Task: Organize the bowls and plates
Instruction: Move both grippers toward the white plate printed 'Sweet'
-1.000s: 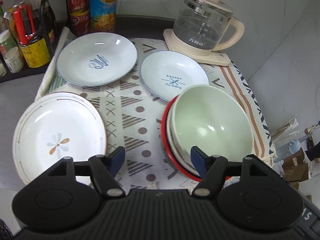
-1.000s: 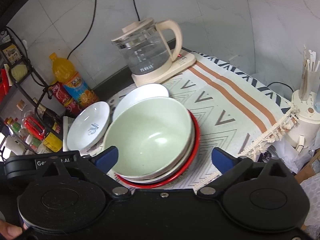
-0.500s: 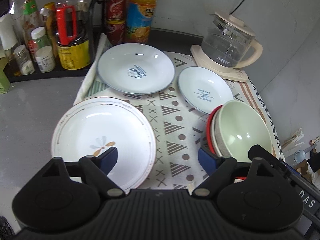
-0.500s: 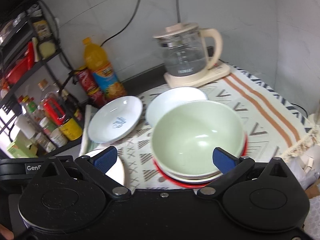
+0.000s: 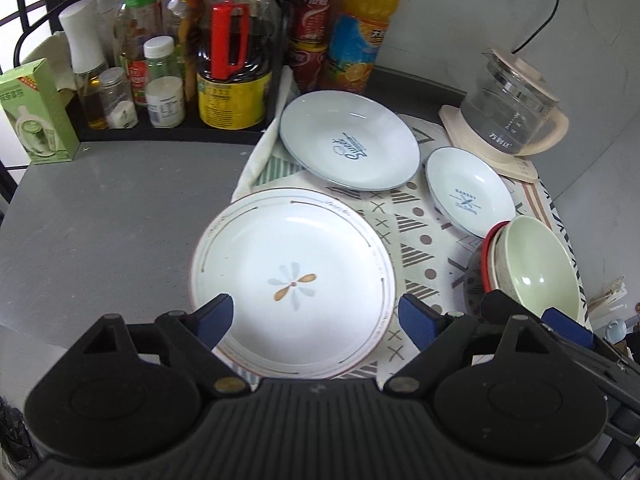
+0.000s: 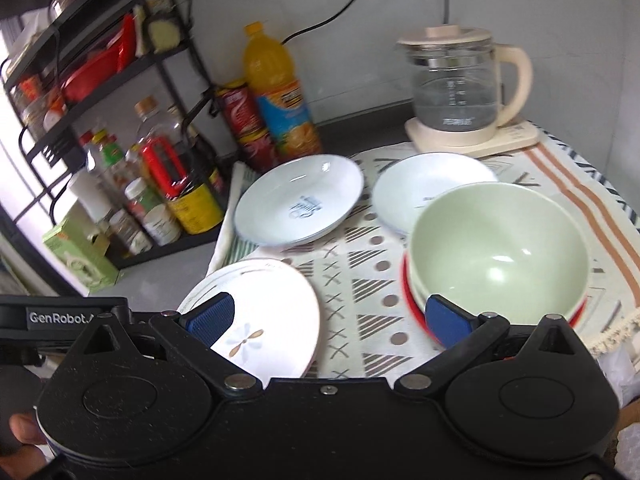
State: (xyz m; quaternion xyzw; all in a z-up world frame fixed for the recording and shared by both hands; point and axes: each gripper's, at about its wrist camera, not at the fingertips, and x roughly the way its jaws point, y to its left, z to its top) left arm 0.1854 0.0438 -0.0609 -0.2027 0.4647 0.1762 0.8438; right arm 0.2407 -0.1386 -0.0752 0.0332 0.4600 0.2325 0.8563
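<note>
1. The bowls look already gathered: a pale green ceramic bowl (image 6: 500,252) sits on top of a nested stack, with a red-rimmed bowl (image 5: 486,258) at the bottom, on the right side of the cloth. The plates are still apart, so I judge that stacking the plates is the step in hand.
2. The large white round plate with a flower mark (image 5: 292,280) lies nearest; the medium white plate with blue lettering (image 5: 350,146) is far behind it, and the small white dish with a blue emblem (image 5: 470,198) is to the right.
3. The left gripper (image 5: 316,318) hovers over the near edge of the large plate, fingers wide apart and empty. The right gripper (image 6: 332,318) is also spread apart and empty, between the large plate and the bowls.
4. The next move, I think, needs a grip on a thin rim — the glaze may slip.
5. The surface is a grey countertop (image 5: 104,216) with a patterned cloth (image 5: 412,240); a glass kettle (image 5: 512,116) stands far right, bottles far left.
</note>
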